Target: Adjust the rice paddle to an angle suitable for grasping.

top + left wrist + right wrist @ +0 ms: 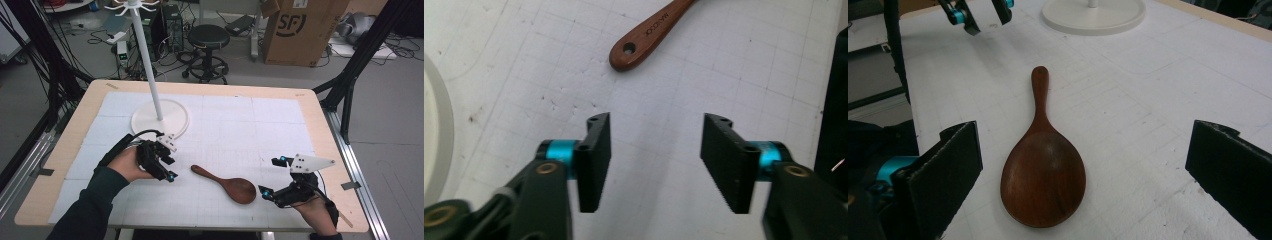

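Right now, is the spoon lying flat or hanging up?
Lying flat. The spoon rests on the table, bowl facing up, apart from the white stand.

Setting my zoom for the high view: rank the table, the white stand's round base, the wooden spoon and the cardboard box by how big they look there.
1. Table
2. Cardboard box, though it sits farther back and is cut off at the top
3. Stand base
4. Wooden spoon

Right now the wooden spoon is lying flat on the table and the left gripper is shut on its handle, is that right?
Not quite. The spoon does lie flat on the table, but the left gripper is open and off the handle; the left gripper view shows the handle end lying beyond the jaws, with bare mat between them.
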The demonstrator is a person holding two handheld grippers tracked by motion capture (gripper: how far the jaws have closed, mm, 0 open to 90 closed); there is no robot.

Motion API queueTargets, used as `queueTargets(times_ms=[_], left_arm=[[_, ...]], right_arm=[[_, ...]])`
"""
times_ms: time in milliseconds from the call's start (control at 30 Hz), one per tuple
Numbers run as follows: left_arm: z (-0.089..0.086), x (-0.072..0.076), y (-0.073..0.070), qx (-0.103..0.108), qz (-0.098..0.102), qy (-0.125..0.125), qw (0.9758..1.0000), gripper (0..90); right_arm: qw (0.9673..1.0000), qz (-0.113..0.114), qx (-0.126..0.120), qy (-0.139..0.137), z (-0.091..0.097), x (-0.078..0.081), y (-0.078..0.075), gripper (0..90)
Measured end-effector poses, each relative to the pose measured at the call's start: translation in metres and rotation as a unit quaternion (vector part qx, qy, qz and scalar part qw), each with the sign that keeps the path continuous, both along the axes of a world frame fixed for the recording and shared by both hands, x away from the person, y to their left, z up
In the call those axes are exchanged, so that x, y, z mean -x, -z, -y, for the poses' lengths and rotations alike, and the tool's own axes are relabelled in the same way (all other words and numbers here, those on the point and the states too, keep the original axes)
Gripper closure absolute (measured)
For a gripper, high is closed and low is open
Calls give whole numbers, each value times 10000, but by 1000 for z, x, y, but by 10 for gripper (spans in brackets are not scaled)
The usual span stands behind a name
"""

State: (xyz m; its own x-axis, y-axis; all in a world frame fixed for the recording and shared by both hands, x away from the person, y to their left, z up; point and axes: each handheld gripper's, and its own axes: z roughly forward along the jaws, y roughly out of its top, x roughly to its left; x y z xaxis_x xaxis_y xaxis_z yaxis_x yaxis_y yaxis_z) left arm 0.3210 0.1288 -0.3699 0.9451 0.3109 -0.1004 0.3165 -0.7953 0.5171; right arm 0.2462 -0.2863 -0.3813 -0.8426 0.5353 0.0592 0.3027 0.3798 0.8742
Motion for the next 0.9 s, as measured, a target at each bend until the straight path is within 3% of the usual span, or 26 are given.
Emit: queueTargets(times_ms=[167,367,500,733,900], left_arm=[[-11,8,1,312,173,-256,9990,152],[-25,16,4,731,133,-389,9965,117],[-31,24,6,860,212,-482,9949,16],[-45,39,4,1313,404,-769,9875,16],[-59,47,4,1640,412,-898,9815,16]], right_arm=[[10000,-13,-2,-12,0,-2,0,3],[10000,-59,3,-17,-1,-4,2,3],[10000,-68,14,-24,-2,-6,2,3],[9999,-111,30,-64,-5,-8,3,3],[9999,-123,45,-77,-7,-10,3,3]])
